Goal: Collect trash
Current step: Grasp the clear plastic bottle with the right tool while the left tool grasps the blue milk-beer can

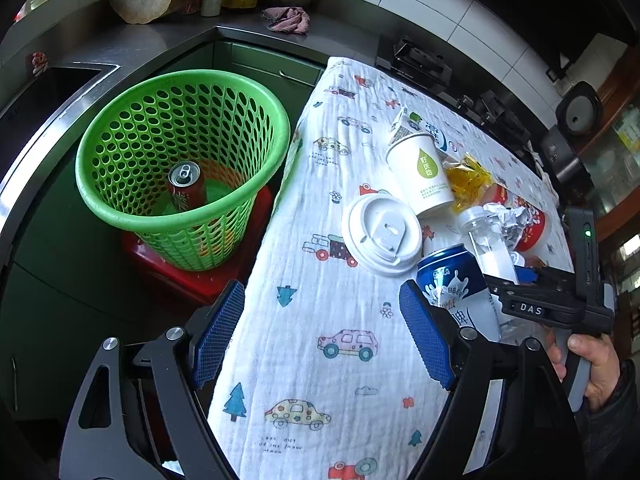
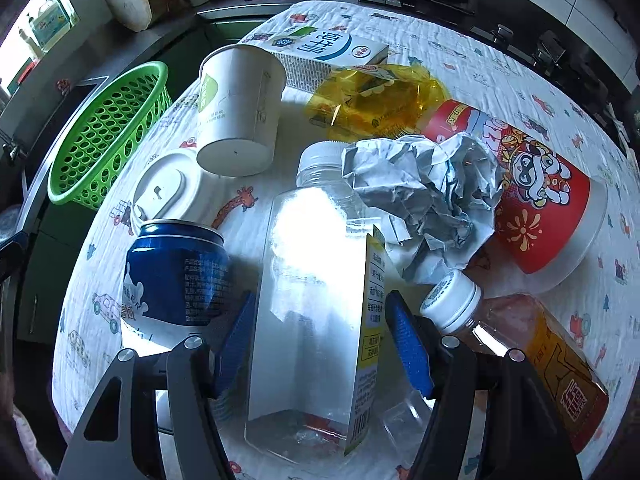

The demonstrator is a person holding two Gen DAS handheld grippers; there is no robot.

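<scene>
Right up close, the right gripper (image 2: 320, 344) has its blue pads on either side of a clear plastic bottle (image 2: 316, 300) lying on the bench (image 2: 520, 64). The pads sit just beside the bottle's walls, but I can't tell if they're actually pressing on it. The left gripper (image 1: 324, 336) is spread wide with nothing in it, hanging over the bench's near edge, where the cartoon-car cloth (image 1: 304, 360) covers everything. Just beside the bottle on its left stands a blue and white can (image 2: 176, 276), and on its right lies a small amber bottle (image 2: 528, 352) with a white cap. A bit further back there's a crumpled paper ball (image 2: 424, 200) resting against a red printed cup (image 2: 516, 184) on its side, plus a white lid (image 2: 168, 188). Behind those are a tipped white paper cup (image 2: 240, 112), a yellow wrapper (image 2: 372, 100) and a milk carton (image 2: 320, 56). Off the bench's left edge sits the green basket (image 1: 120, 184) on a red stool (image 1: 168, 268), with a red can (image 1: 186, 192) already inside.
</scene>
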